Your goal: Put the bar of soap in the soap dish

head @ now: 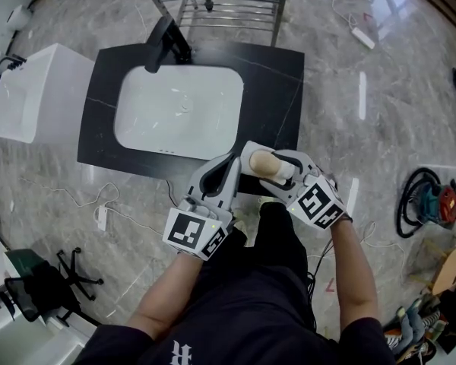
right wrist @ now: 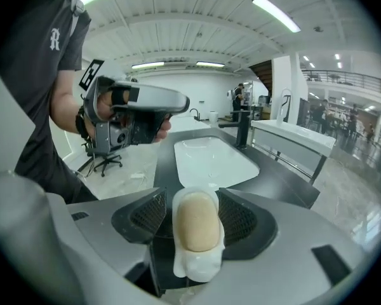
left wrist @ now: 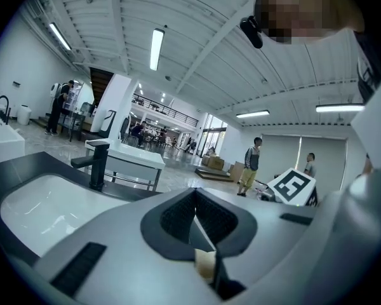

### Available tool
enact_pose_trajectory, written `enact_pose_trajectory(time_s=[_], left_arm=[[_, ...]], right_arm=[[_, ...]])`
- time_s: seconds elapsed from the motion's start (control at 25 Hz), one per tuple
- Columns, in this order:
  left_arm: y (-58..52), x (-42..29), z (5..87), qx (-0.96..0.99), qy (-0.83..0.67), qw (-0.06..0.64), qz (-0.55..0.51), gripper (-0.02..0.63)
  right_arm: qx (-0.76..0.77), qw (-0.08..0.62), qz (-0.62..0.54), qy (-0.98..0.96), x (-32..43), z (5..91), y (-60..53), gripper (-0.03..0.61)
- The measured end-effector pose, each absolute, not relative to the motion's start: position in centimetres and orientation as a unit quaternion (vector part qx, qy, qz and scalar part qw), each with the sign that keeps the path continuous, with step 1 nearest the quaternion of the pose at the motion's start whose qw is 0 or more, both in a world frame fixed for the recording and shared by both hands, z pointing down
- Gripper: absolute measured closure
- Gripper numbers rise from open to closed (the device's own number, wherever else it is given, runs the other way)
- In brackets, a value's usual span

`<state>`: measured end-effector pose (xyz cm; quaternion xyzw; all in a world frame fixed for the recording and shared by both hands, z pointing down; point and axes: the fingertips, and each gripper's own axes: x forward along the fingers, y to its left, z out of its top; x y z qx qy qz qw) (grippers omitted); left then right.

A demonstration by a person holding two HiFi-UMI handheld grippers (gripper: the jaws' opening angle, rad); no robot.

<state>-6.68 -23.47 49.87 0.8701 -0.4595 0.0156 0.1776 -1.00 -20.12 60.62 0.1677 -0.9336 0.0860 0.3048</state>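
Obs.: the person stands in front of a black countertop [head: 277, 74] with a white basin [head: 178, 109] and a black faucet [head: 161, 44]. Both grippers are held up at waist height, short of the counter's near edge.

Right gripper [head: 272, 166]: jaws clamped on a white soap dish [right wrist: 195, 269], one pad on each long side. The dish is roughly level and open side up, presumably so its contents do not slide out.

Bar of soap [right wrist: 197, 224]: tan, rounded, lying lengthwise in the dish hollow between the right jaws. It touches only the dish; the pads grip the dish walls, not the soap.

Left gripper [left wrist: 195, 211]: jaws together, pads meeting along one line and holding nothing. A small pale patch shows at the base of the jaws; I cannot tell what it is. The tip points towards the dish and sits just beside it, apart from it.

Judgement: the soap is already in the dish, so the placement itself looks complete. The dish is carried in the air, not resting on anything. Setting it on the countertop beside the basin would be the sensible close. Risk: tilting the dish on the way down could tip the soap out.
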Motion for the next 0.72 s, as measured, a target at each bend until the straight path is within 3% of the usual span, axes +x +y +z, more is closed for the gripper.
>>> enact_pose_trajectory(time_s=[0.28, 0.36, 0.44, 0.72], left_arm=[[-22.8, -5.6, 46.0, 0.878, -0.448, 0.169, 0.014, 0.607], [-22.7, -5.3, 44.3, 0.880, -0.446, 0.164, 0.009, 0.607], [-22.6, -5.1, 42.7, 0.883, -0.441, 0.162, 0.004, 0.606], [-21.8, -4.5, 38.1, 0.893, -0.427, 0.142, -0.013, 0.606]], right_arm=[[0.203, 0.227, 0.131, -0.944, -1.2, 53.2, -19.7, 0.325], [0.222, 0.196, 0.145, -0.944, -0.8, 50.6, -20.0, 0.403], [0.236, 0.165, 0.152, -0.946, -0.7, 47.8, -20.2, 0.442], [0.274, 0.119, 0.133, -0.945, -0.7, 40.6, -20.4, 0.499]])
